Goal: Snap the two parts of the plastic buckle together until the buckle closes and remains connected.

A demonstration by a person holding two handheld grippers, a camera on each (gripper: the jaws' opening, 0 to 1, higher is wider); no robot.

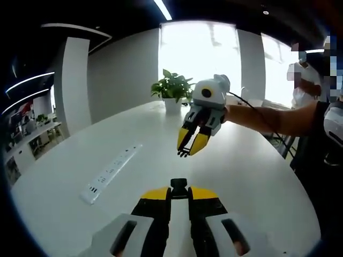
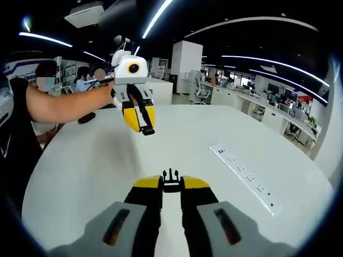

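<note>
Above the white table [image 1: 252, 176], the left gripper [image 1: 179, 188] is clamping the socket half of the black buckle [image 1: 179, 185] in its closed jaws. The right gripper [image 2: 171, 179] is gripping the pronged half [image 2: 170, 175] likewise. Each half is partly hidden between jaw tips. A power strip [image 1: 111, 172] is lying on the table; its markings are unreadable.
</note>
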